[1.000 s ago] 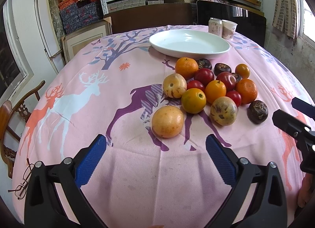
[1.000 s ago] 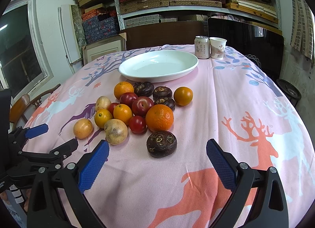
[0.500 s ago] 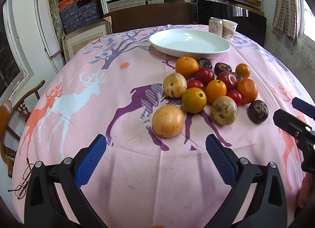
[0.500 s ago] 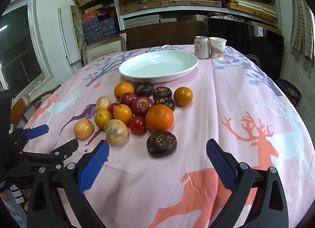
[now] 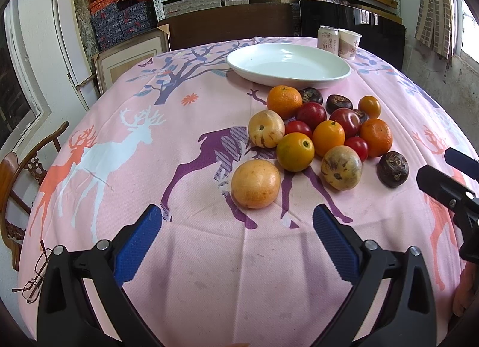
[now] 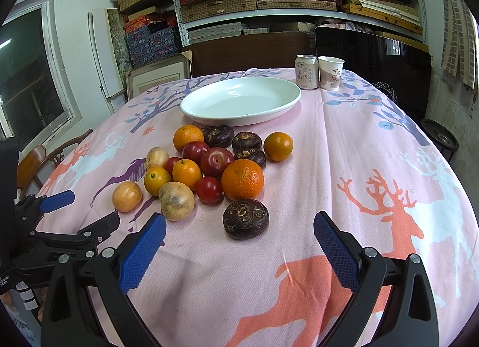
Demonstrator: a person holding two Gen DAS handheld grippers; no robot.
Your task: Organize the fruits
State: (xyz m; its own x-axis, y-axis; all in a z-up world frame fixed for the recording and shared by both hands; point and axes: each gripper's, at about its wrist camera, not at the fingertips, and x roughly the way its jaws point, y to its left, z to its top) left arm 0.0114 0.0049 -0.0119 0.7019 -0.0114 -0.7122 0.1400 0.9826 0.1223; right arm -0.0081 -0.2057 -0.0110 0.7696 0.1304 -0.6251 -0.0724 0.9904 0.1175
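A heap of fruit lies on the pink deer tablecloth in front of an empty white plate [image 5: 287,64] [image 6: 239,101]. It holds oranges, red plums, small tomatoes, pale yellow melons and dark brown chestnut-like fruits. A yellow-orange fruit [image 5: 256,183] lies closest to my left gripper [image 5: 236,237], which is open and empty just behind it. A dark brown fruit [image 6: 245,218] lies closest to my right gripper [image 6: 239,243], which is open and empty. The right gripper also shows at the right edge of the left wrist view [image 5: 449,179]. The left gripper shows at the left of the right wrist view [image 6: 77,212].
A drink can [image 6: 307,71] and a paper cup [image 6: 330,73] stand behind the plate. Glasses [image 5: 39,269] lie at the table's left edge. A wooden chair [image 5: 18,173] stands to the left. Shelves with boxes fill the back wall.
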